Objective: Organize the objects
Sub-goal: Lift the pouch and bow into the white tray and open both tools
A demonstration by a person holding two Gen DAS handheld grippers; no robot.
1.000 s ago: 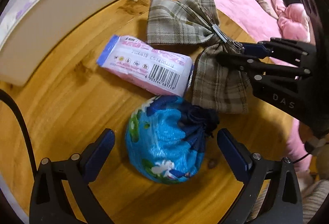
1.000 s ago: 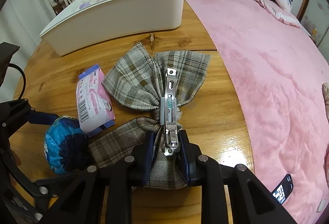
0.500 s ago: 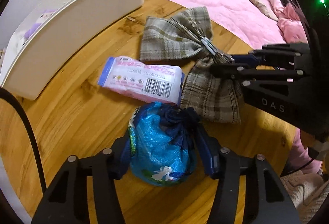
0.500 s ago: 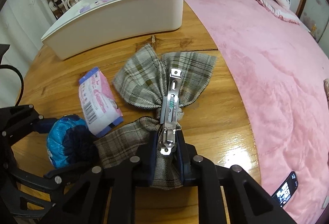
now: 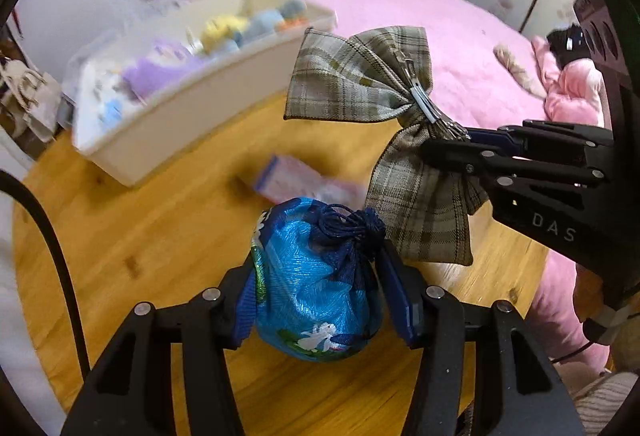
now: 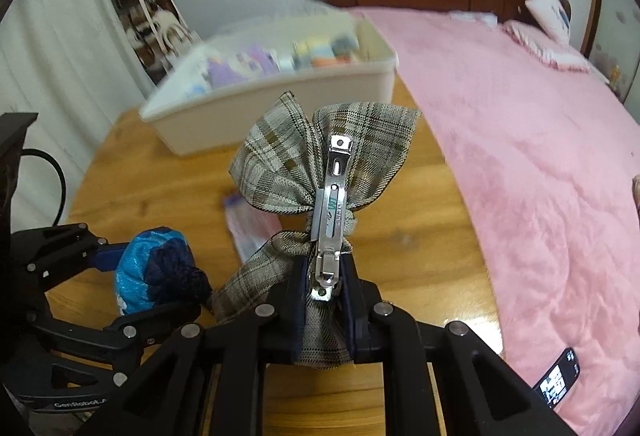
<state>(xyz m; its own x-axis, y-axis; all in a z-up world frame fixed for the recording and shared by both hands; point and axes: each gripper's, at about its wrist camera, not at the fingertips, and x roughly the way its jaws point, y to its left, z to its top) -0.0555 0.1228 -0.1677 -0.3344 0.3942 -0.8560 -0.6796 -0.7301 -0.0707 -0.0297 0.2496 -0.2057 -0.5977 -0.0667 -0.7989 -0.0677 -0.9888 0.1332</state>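
My left gripper (image 5: 324, 300) is shut on a blue drawstring pouch (image 5: 316, 284) and holds it above the round wooden table (image 5: 152, 236). My right gripper (image 6: 324, 300) is shut on a plaid bow hair clip (image 6: 324, 171), gripped at its metal clasp and raised off the table. The bow (image 5: 380, 115) also shows in the left wrist view, hanging from the right gripper (image 5: 452, 139). The pouch (image 6: 156, 276) shows at the left of the right wrist view. A white bin (image 6: 280, 87) full of small items stands at the table's far side.
A pink tissue pack (image 5: 304, 183) lies on the table between the pouch and the bin (image 5: 180, 95). A pink bed (image 6: 520, 115) borders the table on the right. A phone (image 6: 558, 380) lies on the bed near the table edge.
My left gripper closed on the pouch and lifted it. My right gripper lifted the bow off the table. Both wrist views now tilt up toward the bin.
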